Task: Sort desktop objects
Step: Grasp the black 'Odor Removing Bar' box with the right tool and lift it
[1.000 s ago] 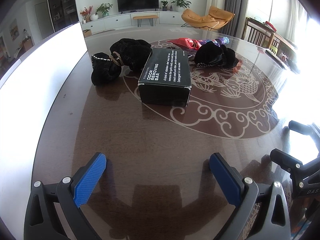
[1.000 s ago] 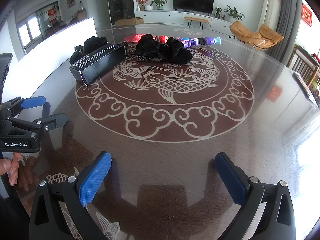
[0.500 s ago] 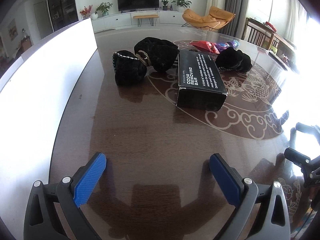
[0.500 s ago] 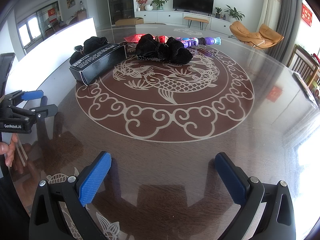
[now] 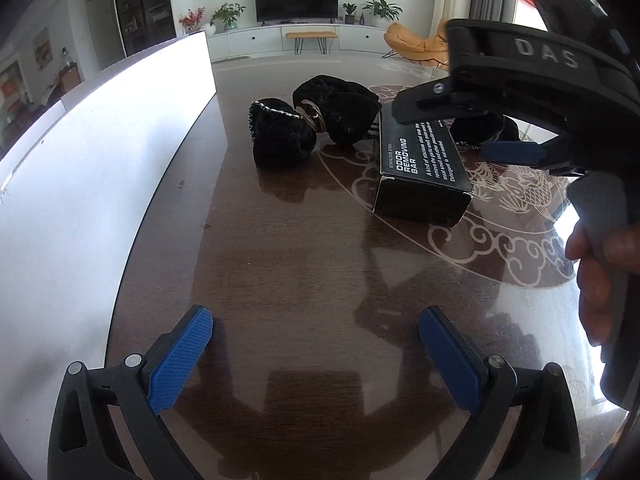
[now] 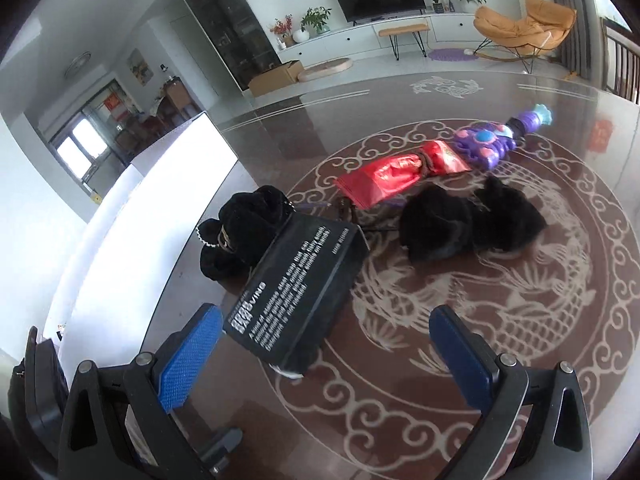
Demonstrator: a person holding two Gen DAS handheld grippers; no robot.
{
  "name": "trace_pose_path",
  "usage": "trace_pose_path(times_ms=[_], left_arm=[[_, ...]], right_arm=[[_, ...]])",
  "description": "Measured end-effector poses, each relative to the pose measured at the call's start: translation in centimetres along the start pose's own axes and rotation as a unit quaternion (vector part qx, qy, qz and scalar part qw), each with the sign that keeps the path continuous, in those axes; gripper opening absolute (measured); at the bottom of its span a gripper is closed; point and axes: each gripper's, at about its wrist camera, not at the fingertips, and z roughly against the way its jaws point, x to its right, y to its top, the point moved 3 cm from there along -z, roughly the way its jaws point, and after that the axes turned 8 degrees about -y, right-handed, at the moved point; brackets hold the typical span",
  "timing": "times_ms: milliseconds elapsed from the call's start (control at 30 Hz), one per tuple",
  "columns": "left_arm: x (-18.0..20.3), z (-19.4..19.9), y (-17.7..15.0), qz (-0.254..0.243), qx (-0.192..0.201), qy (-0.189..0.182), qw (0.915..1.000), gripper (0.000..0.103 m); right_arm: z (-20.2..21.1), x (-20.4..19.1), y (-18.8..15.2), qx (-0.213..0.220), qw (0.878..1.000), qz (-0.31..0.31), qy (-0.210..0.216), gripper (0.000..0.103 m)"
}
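My left gripper (image 5: 316, 354) has its blue-padded jaws spread wide over bare dark wood, holding nothing. My right gripper (image 6: 326, 350) is likewise gaping, empty, its blue pads flanking the near end of the black rectangular cardboard box printed "ODOR REMOVING BAR" (image 6: 298, 292), though neither pad touches it that I can see. In the left wrist view that same gripper hangs above the box's far end, a hand (image 5: 600, 276) wrapped round its grey handle.

The box lies flat on the glossy round brown table with pale fish-and-cloud inlay (image 6: 500, 360), at the inlay's edge. Just beyond it sit two black velvet drawstring pouches joined by metal rings (image 5: 308, 126), touching each other. Near the middle of the inlay lies another black velvet bundle (image 6: 468, 222); behind that, a red foil-like wrapped item (image 6: 394, 174) lies end to end with a purple plastic toy wand (image 6: 496, 140). A long white panel (image 5: 92, 152) runs along the table's left edge.
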Motion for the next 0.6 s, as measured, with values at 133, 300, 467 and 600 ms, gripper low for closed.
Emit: trace_pose_path(times_ms=[133,300,467,600], left_arm=[[0.0,0.0,0.0,0.002,0.000,0.002,1.0000,0.103],[0.1,0.0,0.1,0.002,0.000,0.003,1.0000,0.103],[-0.2,0.1,0.1,0.003,0.000,0.003,1.0000,0.103],[-0.1,0.2,0.1,0.002,0.000,0.003,1.0000,0.103]], right_arm=[[-3.9,-3.3,0.9,-0.033,0.997,0.041,-0.049,0.103],[-4.5,-5.1,-0.1,-0.009,0.986,0.136,-0.097,0.098],[-2.8,-4.7,-1.5,0.022,0.981,0.169,-0.095,0.061],[-1.1,-3.6,-3.6,0.024,0.979,0.182,-0.089,0.059]])
